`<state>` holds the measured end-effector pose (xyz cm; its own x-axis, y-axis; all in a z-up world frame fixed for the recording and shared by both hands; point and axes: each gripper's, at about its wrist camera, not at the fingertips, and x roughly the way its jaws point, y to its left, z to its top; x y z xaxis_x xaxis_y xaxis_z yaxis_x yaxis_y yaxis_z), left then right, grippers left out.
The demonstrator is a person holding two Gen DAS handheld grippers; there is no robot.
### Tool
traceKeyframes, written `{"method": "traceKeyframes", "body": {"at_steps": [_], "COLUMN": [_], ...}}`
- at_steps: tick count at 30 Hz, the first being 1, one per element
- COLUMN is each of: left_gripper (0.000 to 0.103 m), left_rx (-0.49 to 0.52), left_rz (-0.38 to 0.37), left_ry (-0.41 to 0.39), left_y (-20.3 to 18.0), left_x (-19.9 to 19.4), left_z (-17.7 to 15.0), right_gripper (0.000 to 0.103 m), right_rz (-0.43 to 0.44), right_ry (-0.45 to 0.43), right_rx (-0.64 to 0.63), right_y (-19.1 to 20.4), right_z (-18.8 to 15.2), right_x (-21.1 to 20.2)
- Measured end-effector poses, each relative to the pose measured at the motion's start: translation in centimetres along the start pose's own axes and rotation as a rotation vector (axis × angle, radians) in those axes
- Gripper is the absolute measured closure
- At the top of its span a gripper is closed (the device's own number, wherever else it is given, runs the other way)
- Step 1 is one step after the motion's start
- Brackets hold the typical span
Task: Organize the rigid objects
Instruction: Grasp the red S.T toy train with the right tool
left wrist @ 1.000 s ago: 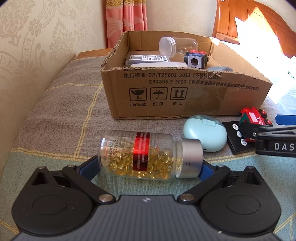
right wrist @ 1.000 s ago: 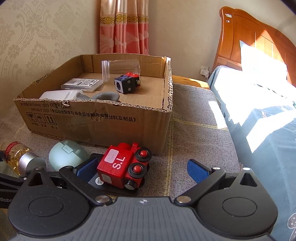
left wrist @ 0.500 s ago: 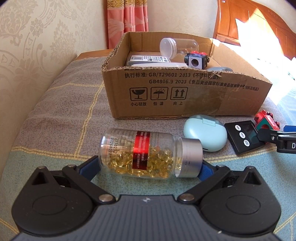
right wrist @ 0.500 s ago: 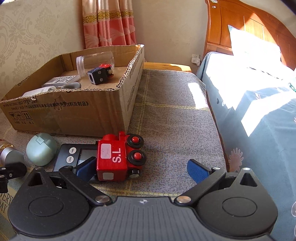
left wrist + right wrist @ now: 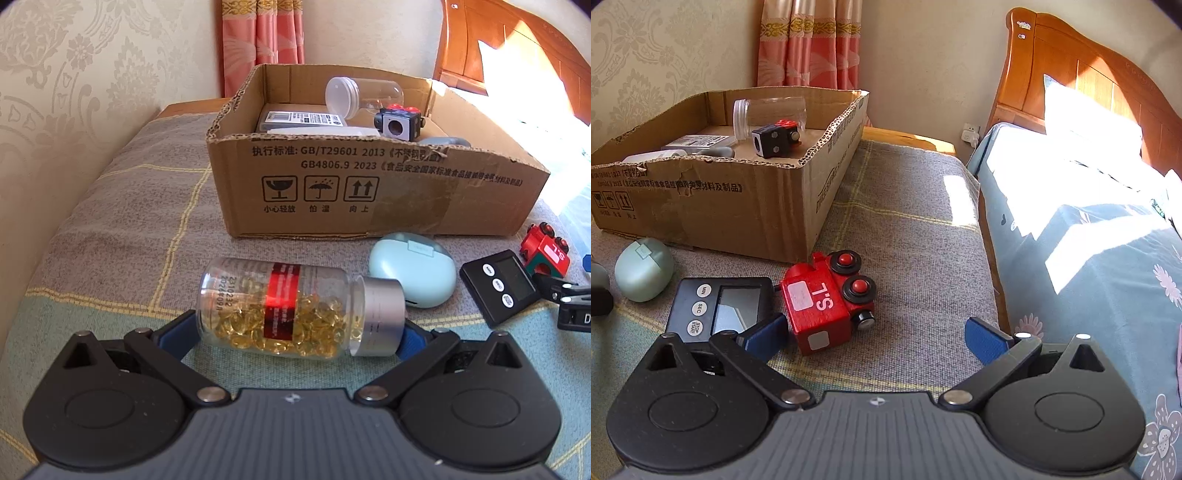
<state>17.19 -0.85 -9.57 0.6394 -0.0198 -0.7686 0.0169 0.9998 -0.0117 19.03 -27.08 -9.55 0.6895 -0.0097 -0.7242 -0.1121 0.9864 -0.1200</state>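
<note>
Since a moment ago the right hand-held gripper point(image 5: 875, 338) has swung back toward the box, and the red toy train point(image 5: 827, 301) now lies turned just past its left fingertip point(image 5: 768, 336) — jaws spread wide, nothing between them. The left hand-held gripper point(image 5: 295, 334) sits as before, its blue pads against the two ends of the capsule bottle point(image 5: 295, 310), which lies on its side on the blanket point(image 5: 110, 229). Beyond the bottle's silver cap rests a pale green case point(image 5: 413, 273), then a black timer point(image 5: 498, 286) beside the train. Behind them stands the cardboard box point(image 5: 369, 192) — inside, a clear jar point(image 5: 362, 96), a black cube point(image 5: 397, 123) and a flat labelled pack point(image 5: 303, 119).
</note>
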Motion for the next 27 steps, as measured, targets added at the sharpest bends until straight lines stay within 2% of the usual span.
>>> {"method": "traceKeyframes", "body": {"at_steps": [3,6,9,18,27], "left_gripper": [0.000,0.000,0.000,0.001,0.001], "left_rx": [0.001,0.002,0.004,0.023,0.032], "left_rz": [0.000,0.000,-0.003,0.010,0.009], "left_ry": [-0.005,-0.015,-0.029,-0.057,-0.055], "left_y": [0.0,0.1,0.1,-0.3,-0.8], "left_x": [0.0,-0.2,-0.5,-0.9,-0.9], "left_z": [0.0,-0.3,-0.7,-1.2,-0.9], "right_gripper": [0.000,0.000,0.000,0.000,0.000], "right_rz": [0.067,0.081,0.146,0.186,0.299], "right_ry": [-0.002,-0.021,-0.014,-0.054,-0.063], "right_rx": [-0.012,-0.038,0.004,-0.042,-0.153], "right_y": [1.2,2.0,0.9,0.5,-0.4], "right_z": [-0.1,-0.1,-0.1,-0.5,0.6], "right_x": [-0.2,-0.2,0.4,0.4,1.5]}}
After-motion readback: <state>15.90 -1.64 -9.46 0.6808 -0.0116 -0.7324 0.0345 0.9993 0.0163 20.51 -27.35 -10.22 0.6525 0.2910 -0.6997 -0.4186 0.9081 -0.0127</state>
